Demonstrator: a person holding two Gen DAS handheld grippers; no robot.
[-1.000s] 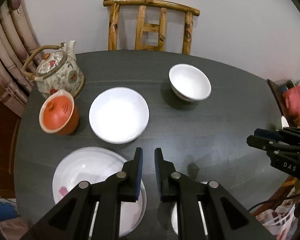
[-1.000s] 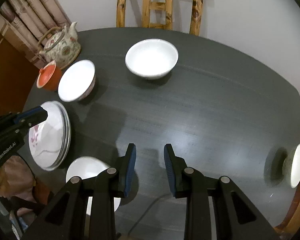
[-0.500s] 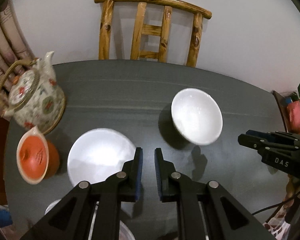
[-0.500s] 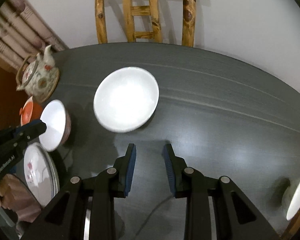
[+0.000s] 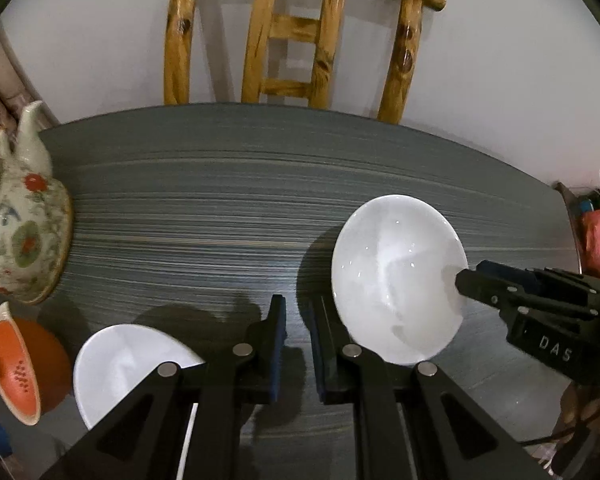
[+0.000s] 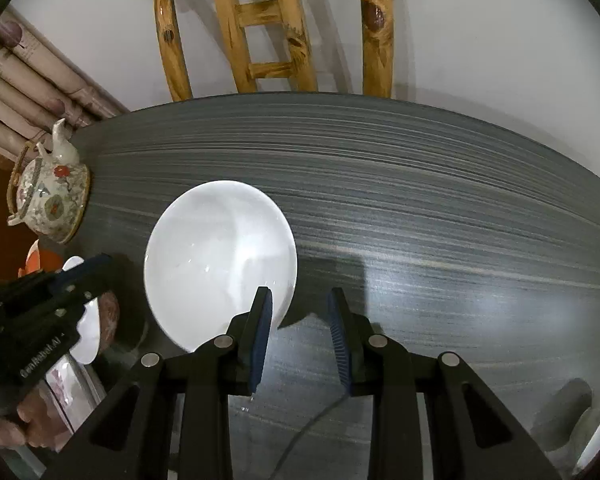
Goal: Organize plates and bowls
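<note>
A dark grey, streak-grained round desk [image 5: 204, 208] stands before a plain white wall, with a knotty wooden chair [image 5: 292, 36] pushed against its far edge and patterned curtains [image 6: 32, 84] at the left. A white bowl [image 6: 216, 256] sits mouth-up near the middle of the desk; being round, it shows no long axis. A second white bowl [image 5: 120, 364] rests nearer the left edge, beside an orange lidded pot [image 5: 18, 364] and a floral teapot [image 5: 16, 232] whose spout points up. The left hand-held gripper [image 5: 298, 320] hovers with jaws nearly closed on nothing. The right hand-held gripper [image 6: 298, 312] has its jaws slightly apart and empty, its left finger over the central bowl's near rim.
</note>
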